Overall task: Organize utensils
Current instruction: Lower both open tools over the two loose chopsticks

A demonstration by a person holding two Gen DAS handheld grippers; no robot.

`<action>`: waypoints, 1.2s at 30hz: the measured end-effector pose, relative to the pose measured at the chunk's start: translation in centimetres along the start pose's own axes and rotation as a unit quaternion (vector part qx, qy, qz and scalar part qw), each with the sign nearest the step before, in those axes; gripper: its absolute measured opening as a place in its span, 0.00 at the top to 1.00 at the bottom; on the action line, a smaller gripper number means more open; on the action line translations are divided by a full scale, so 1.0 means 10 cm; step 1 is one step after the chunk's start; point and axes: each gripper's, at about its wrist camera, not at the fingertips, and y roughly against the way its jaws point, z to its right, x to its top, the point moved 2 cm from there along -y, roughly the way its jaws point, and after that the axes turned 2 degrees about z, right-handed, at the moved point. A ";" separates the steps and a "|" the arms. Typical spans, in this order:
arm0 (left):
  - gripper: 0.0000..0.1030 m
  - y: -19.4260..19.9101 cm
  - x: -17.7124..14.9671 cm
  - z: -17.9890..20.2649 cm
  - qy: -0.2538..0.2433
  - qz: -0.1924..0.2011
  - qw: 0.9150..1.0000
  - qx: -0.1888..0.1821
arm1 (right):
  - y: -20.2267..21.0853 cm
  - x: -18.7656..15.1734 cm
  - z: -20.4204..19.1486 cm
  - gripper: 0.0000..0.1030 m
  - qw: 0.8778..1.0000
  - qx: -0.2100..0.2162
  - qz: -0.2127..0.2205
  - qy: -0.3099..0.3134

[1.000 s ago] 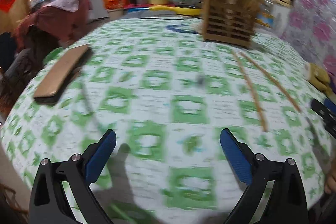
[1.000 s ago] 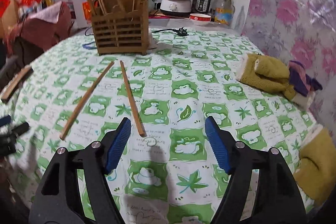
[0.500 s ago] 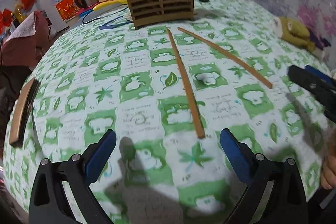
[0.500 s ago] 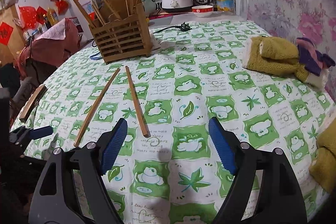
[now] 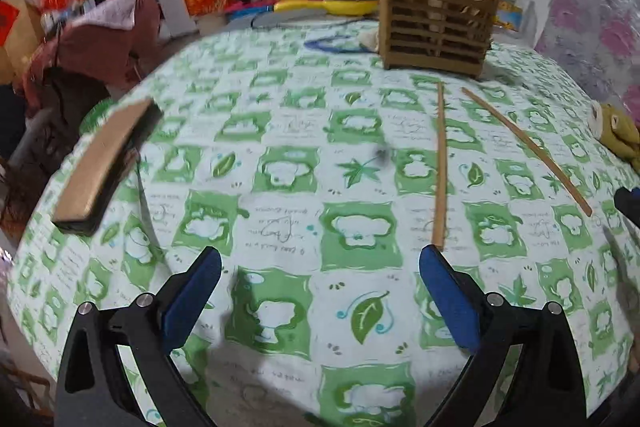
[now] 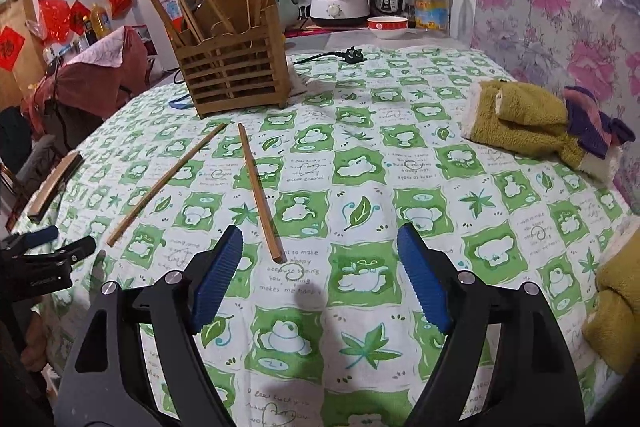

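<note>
The right gripper [image 6: 320,263], its blue-padded jaws having just spread wider with nothing between them, hovers over the near end of one long brown wooden chopstick [image 6: 259,193], presumably to lift it. The left gripper [image 5: 320,275], jaws also spread and empty, sits just beside the second wooden chopstick [image 5: 440,167], both lying loose before the slatted wooden utensil holder [image 6: 232,67]. Only the right view shows the folded mustard-yellow towels [image 6: 520,119]; the left shows the flat tan slab [image 5: 100,159] clearly.

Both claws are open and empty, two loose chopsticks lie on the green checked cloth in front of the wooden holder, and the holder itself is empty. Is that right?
Not quite. The wooden holder is not empty: the right wrist view shows several sticks standing in it. The rest holds: left claw and right claw are open and empty, and two chopsticks lie on the green checked cloth in front of it.
</note>
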 end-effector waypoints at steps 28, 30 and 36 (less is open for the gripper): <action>0.05 0.04 0.11 0.43 -0.065 0.015 0.998 -0.006 | -0.03 -0.01 -0.09 0.22 1.000 0.013 -0.010 0.026; 0.05 0.03 0.10 0.43 -0.065 0.014 0.998 -0.006 | -0.05 -0.01 -0.10 0.22 0.999 0.015 -0.014 0.027; 0.05 -0.02 0.09 0.43 -0.069 -0.001 0.997 -0.017 | -0.10 0.00 -0.12 0.22 0.999 0.020 -0.025 0.030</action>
